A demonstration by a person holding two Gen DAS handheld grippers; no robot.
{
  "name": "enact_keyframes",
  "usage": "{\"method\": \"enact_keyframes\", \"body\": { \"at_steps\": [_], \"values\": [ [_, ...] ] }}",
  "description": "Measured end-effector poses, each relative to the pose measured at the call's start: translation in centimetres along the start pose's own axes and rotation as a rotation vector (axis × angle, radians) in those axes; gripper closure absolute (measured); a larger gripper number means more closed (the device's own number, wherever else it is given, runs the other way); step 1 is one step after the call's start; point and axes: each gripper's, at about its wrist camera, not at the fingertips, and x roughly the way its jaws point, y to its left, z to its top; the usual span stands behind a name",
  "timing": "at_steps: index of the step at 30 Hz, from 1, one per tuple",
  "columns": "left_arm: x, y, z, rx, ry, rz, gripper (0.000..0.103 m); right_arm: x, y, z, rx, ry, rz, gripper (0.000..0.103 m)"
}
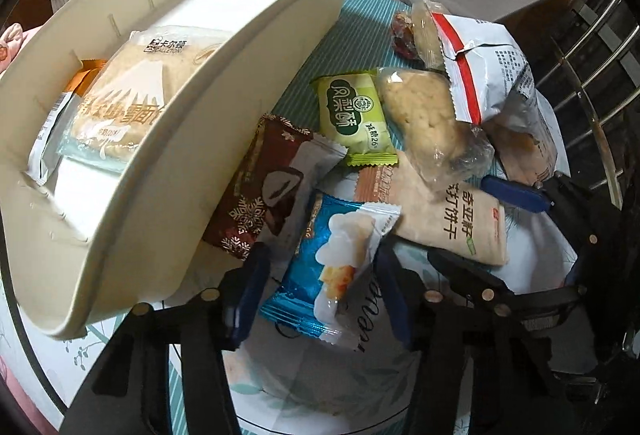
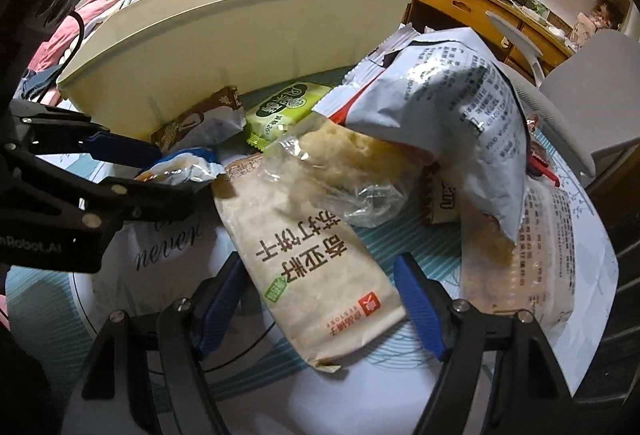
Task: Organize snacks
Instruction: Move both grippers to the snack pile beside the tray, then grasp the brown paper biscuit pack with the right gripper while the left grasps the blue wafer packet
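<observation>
A cream tray (image 1: 168, 171), with a bread packet (image 1: 128, 95) inside, is set beside the snack pile on the desk (image 2: 48, 299). The beige cracker pack (image 2: 316, 275) is straddled by the released right tool (image 2: 320, 299). The blue packet (image 1: 332, 267) is straddled by the released left tool (image 1: 320, 295).

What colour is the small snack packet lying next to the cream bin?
Light green with white lettering, on the small snack packet; clearest in the left wrist view, beside the cream bin.
</observation>
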Motion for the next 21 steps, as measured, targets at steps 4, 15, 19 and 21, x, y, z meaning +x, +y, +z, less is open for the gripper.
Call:
{"method": "enact_keyframes", "body": {
  "at_steps": [4,15,19,21],
  "values": [
    [-0.2,0.1,-0.1,0.005,0.001,-0.005,0.069,0.1,0.0,0.2,0.028,0.024,0.019,0.034],
    [-1.8,1.0,-1.1,0.043,0.037,-0.001,0.071,0.4,1.1,1.2,0.128,0.144,-0.021,0.044],
    [-3.4,0.9,-1.5,0.086,0.046,-0.002,0.071,0.1,2.3,1.0,0.157,0.183,-0.020,0.046],
    [-4.3,1.0,-1.7,0.108,0.045,0.000,0.071,-0.1,2.6,0.6,0.197,0.204,-0.012,0.046]
  ]
}}
